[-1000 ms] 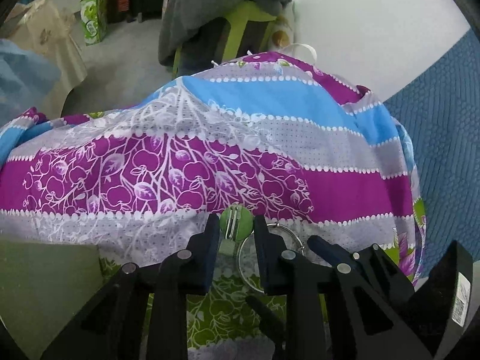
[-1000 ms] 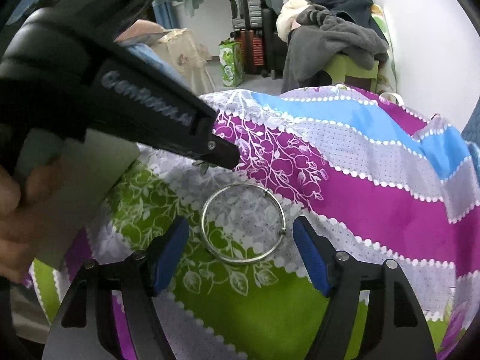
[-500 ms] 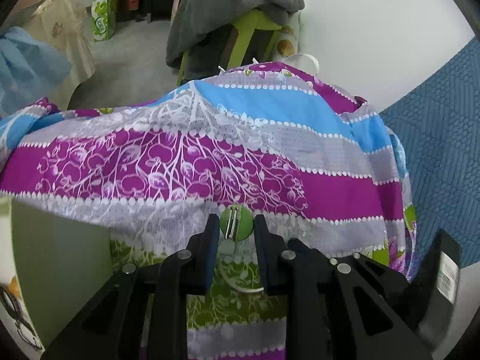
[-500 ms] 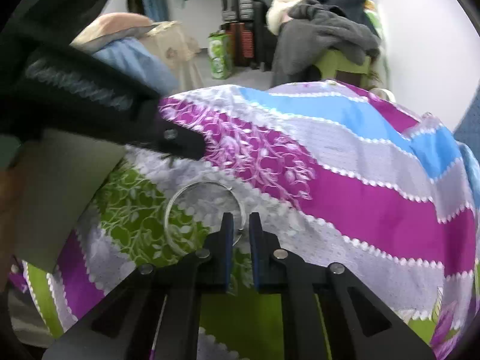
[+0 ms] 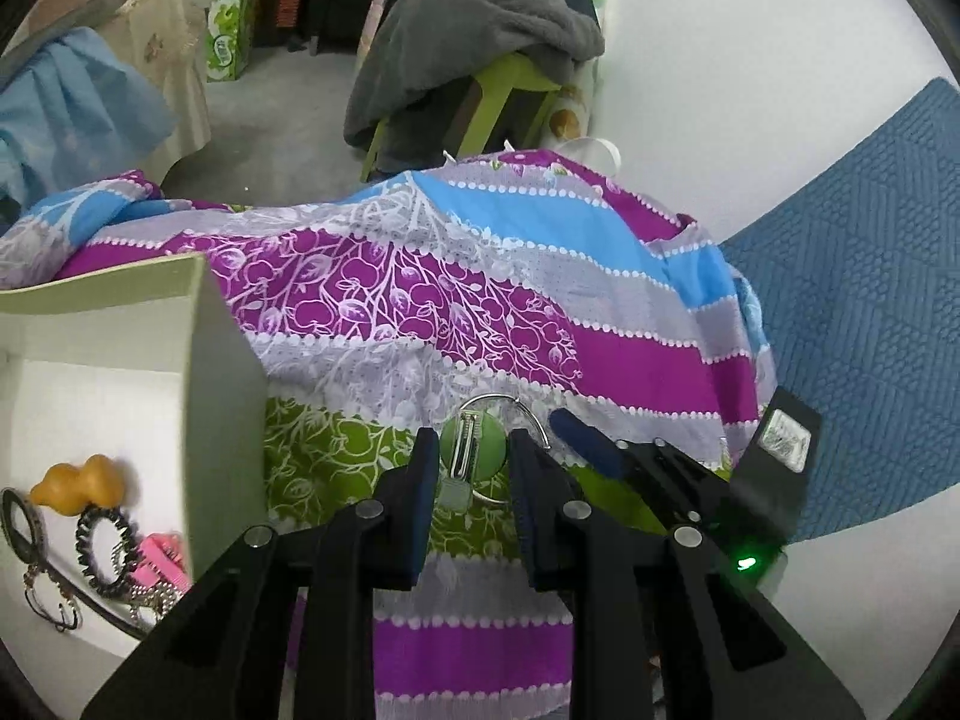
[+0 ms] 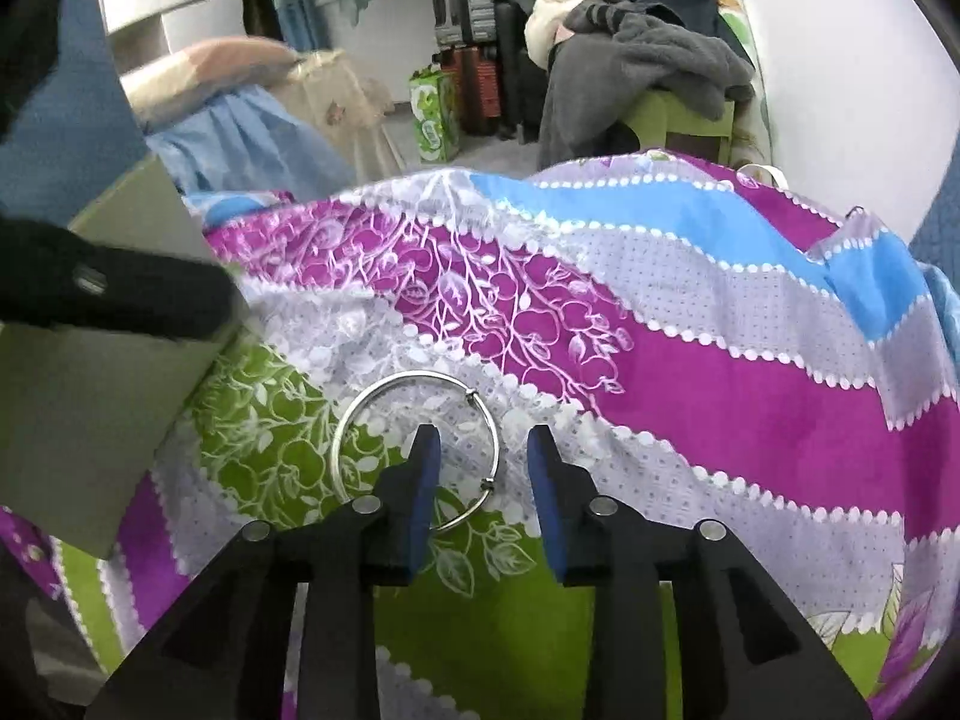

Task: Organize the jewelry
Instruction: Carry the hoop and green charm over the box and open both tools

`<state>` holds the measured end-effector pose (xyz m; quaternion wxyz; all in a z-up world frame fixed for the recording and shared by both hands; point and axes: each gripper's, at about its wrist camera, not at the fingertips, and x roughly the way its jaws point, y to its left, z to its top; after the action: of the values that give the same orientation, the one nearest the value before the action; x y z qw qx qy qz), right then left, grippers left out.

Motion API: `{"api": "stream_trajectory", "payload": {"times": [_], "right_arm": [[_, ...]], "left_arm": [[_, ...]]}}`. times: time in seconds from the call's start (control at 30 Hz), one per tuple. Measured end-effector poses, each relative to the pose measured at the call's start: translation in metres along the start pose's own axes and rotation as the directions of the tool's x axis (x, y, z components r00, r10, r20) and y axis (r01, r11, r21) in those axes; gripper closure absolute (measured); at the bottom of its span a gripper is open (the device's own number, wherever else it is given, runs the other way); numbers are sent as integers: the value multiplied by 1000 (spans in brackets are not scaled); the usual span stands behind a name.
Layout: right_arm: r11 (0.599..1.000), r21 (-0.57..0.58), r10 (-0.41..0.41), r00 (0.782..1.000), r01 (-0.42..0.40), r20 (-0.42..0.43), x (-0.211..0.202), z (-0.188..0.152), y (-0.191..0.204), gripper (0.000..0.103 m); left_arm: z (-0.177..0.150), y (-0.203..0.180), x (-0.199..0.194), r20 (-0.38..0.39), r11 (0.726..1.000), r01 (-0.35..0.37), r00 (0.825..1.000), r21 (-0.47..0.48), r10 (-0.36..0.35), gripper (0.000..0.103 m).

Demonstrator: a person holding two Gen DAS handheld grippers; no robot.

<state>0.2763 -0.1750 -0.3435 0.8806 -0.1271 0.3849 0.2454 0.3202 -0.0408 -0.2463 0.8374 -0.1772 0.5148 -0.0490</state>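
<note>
My left gripper (image 5: 471, 459) is shut on a round green hair clip (image 5: 471, 449) with a metal clasp, held above the patterned bedsheet. A silver bangle (image 6: 414, 450) lies flat on the sheet; part of it shows behind the clip in the left wrist view (image 5: 528, 414). My right gripper (image 6: 483, 462) is open, its two blue pads on either side of the bangle's right rim, not touching it. A white box (image 5: 198, 360) stands at the left and holds a spiral hair tie (image 5: 105, 549), a pink clip (image 5: 162, 555) and an orange piece (image 5: 78, 480).
The bedsheet (image 6: 660, 330) has purple, blue, grey and green stripes. A blue quilted headboard (image 5: 870, 300) is at the right. A green chair piled with grey clothes (image 5: 480, 42) stands beyond the bed. The box wall (image 6: 90, 420) shows at the left in the right wrist view.
My left gripper carried the green clip left, bringing the white box into view. My right gripper closed near the bangle's rim, then opened partway; the bangle still lies on the sheet.
</note>
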Motion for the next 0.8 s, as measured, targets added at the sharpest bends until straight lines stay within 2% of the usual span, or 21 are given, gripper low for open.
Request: {"api": "stream_trajectory", "payload": {"times": [0.03, 0.07, 0.13, 0.23, 0.3, 0.43, 0.8], "right_arm": [[1000, -9, 1, 1000, -1, -5, 1, 2, 2, 93], [1000, -10, 1, 1000, -1, -20, 3, 4, 4, 98], [1000, 2, -16, 999, 16, -32, 3, 5, 3, 101], [996, 61, -61, 998, 62, -18, -5, 8, -5, 101], [991, 115, -62, 998, 64, -15, -15, 11, -14, 102], [983, 155, -98, 995, 98, -7, -35, 12, -18, 101], [978, 157, -141, 990, 139, 1, -88, 10, -1, 101]], "left_arm": [[-1, 1, -3, 3, 1000, 2, 1000, -2, -2, 80], [-1, 1, -5, 4, 1000, 4, 1000, -3, -4, 80], [-2, 2, -10, 11, 1000, 11, 1000, -4, -11, 80], [-4, 1, -21, 27, 1000, 26, 999, 1, -26, 80], [-5, 1, -28, 36, 1000, 26, 999, 10, -26, 80], [-10, 2, -46, 58, 999, 28, 998, 22, -29, 80], [-30, 10, -89, 75, 999, 17, 997, 43, -20, 80]]}}
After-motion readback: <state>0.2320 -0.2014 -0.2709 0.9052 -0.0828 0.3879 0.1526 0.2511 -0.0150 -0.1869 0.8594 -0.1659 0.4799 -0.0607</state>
